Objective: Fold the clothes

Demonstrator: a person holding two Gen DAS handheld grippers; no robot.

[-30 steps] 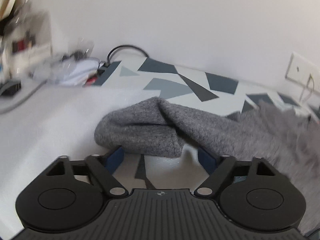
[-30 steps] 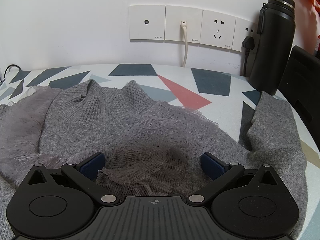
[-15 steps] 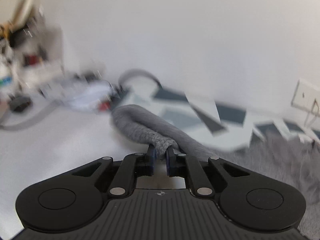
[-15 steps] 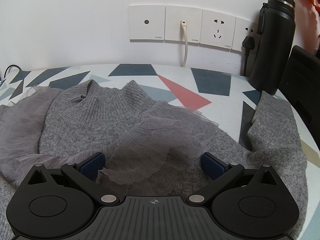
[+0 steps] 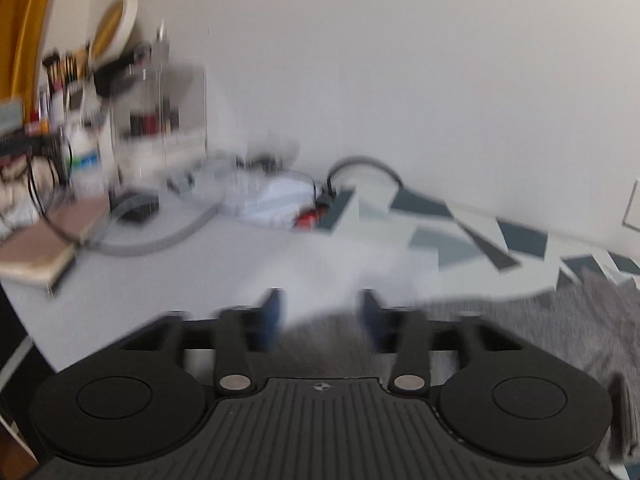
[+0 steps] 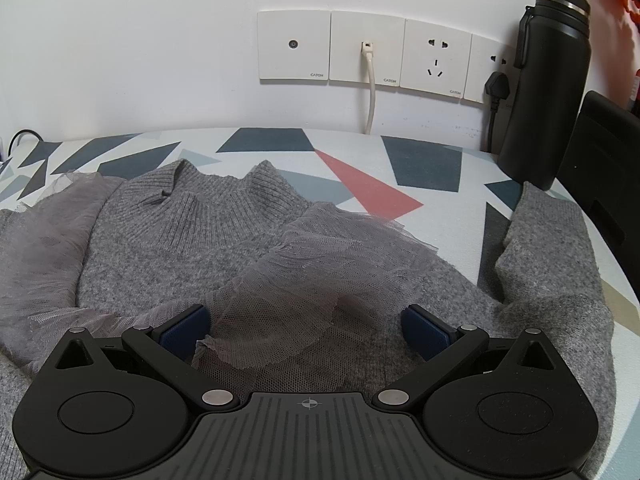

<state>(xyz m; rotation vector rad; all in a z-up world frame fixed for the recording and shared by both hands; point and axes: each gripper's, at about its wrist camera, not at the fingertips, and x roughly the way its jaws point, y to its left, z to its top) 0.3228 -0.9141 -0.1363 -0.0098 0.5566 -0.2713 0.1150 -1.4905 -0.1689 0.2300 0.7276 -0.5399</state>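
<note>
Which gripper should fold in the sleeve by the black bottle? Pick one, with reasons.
Right. The right gripper is open over the grey sweater, and that sleeve lies on its side near the black bottle. The left gripper is open but blurred at the garment's opposite edge.

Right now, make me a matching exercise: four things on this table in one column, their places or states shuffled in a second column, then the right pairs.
Things:
1. sweater
2. flask
3. white cable
4. right gripper

Places or states:
A. stands upright at the far right by the wall
B. jaws wide apart over the mesh frill
C. lies spread out on the patterned tablecloth
D. plugged into a wall plate

Pairs: 1-C, 2-A, 3-D, 4-B
</note>
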